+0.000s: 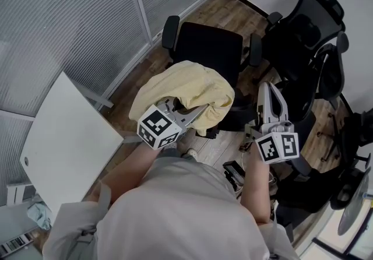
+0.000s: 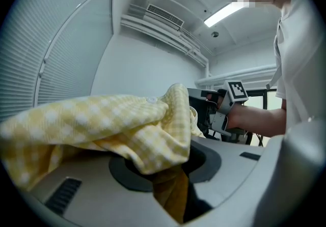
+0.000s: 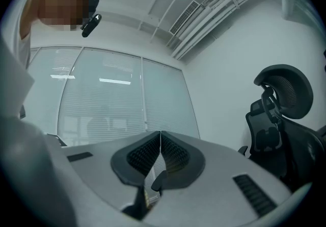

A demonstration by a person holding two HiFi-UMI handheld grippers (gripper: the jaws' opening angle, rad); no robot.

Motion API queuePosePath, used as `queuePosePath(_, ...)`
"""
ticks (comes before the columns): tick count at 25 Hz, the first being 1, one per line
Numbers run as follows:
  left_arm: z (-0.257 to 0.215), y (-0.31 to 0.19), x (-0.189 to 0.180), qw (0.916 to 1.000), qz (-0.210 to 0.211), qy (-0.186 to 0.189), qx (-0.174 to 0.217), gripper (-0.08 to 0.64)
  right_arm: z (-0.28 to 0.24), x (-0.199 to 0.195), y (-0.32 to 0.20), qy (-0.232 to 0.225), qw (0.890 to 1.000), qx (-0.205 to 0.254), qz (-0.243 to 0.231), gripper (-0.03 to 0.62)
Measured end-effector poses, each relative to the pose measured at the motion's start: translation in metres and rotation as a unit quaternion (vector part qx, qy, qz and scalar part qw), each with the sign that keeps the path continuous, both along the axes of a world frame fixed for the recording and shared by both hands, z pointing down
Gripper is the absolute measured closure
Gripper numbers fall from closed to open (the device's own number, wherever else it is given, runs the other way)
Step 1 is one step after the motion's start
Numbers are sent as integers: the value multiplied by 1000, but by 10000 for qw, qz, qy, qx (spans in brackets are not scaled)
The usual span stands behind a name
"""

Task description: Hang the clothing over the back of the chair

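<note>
Draped over the top of the chair's back already: the yellow checked clothing (image 1: 187,87), bunched into a mound and hanging down on both the seat side and the near side of the black office chair (image 1: 211,49). Not spread flat; heaped thicker on the near side, with a fold trailing down toward the person.

Reaches into that near fold with the left gripper (image 1: 196,114), held roughly level just behind the chair back. Has its fingers (image 2: 244,167) part-way apart, with a tuck of the cloth in the gap between them and more of it piled over their tops. Shows a dark slit beside the tuck on one side, so reads as a slack hold rather than a clamp.

Holds the right gripper (image 1: 267,87) off to the right of the chair, apart from the cloth and near the other black chairs (image 1: 309,25). Has its fingers (image 3: 175,155) pressed together with nothing between them.

Leaves the white bench (image 1: 64,136) at the left out of play.

Judged as nearly finished: main step done, with the clothing resting on the chair back by its own weight. Left to do, by the look of it: free the tuck from the left fingers, draw that gripper back without dragging the cloth off, and perhaps even out the hang so neither side pulls it down.
</note>
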State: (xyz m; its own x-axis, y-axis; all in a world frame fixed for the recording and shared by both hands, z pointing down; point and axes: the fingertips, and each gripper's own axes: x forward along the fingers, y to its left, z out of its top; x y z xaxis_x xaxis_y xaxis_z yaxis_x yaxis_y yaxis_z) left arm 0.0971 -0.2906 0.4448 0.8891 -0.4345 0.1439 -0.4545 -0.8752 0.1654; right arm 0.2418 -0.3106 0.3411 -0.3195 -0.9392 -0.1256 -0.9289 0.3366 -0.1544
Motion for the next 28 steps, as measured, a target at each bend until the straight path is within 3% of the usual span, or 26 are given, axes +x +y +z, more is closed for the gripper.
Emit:
queuePosePath(15, 7, 13, -2, 9991, 123, -85, -396, 342, 2, -17, -4, -51, 9993, 15, -380, 571)
queuePosePath(19, 7, 16, -1, 9989, 169, -114, -429, 311, -1, -35, 1, -105, 9958, 76, -908, 571)
queuePosePath(25, 7, 17, 0, 9988, 191, -192, -411, 295, 13, -71, 9, 44, 9840, -238, -1766, 566)
queuePosePath(28, 7, 16, 1, 9988, 188, -226, -401, 293, 26, -82, 11, 236, 9781, -509, -2007, 499)
